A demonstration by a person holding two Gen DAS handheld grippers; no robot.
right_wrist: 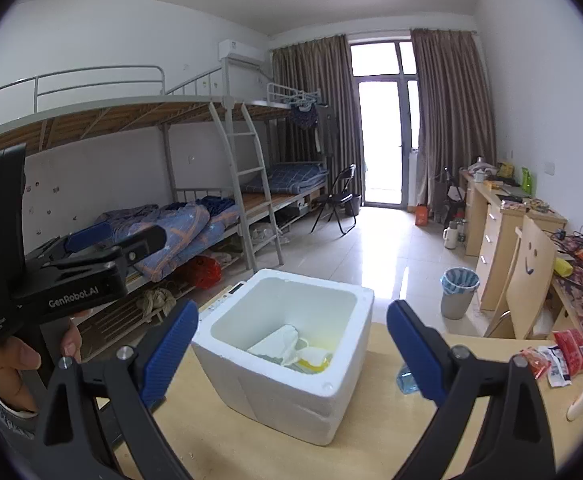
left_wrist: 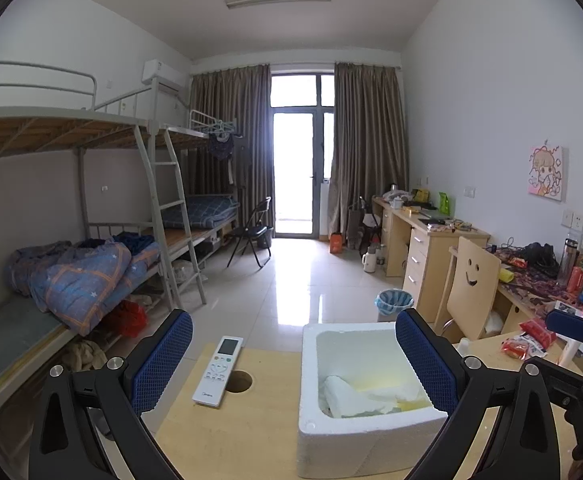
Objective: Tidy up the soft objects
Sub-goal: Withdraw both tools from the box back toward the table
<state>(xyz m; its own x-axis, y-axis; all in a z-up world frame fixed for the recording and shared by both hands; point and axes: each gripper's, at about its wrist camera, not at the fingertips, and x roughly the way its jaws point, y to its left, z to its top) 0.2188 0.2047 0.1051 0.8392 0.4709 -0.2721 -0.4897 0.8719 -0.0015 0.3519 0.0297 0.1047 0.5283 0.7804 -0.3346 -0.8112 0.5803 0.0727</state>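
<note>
Over the pale wooden surface point(left_wrist: 251, 432) I am holding both grippers level, and both sets of jaws are standing spread wide with nothing between them. My left gripper point(left_wrist: 293, 364) is looking past the white square foam box point(left_wrist: 371, 436), which is sitting just ahead and a little to its right, while my right gripper point(right_wrist: 291, 352) is facing the same foam box point(right_wrist: 283, 392) almost dead centre, so I am judging the right hand the better placed to reach in. Inside the box the soft white crumpled cloths point(right_wrist: 287, 346) and something yellow beneath them are lying low against the floor of it, their longer side running roughly across my right jaws. The other soft-looking things, the red and white crinkly snack packets point(right_wrist: 559, 354), are lying on the surface well off to the right, nearer my right hand; a small pale blue wrapper point(right_wrist: 407, 382) is sitting just beside the box. A white remote control point(left_wrist: 218, 370) is resting left of the box, its long axis pointing away from me, next to a round hole in the surface. The left edge of the surface is running close by the remote, so I am seeing more open room to the right.
</note>
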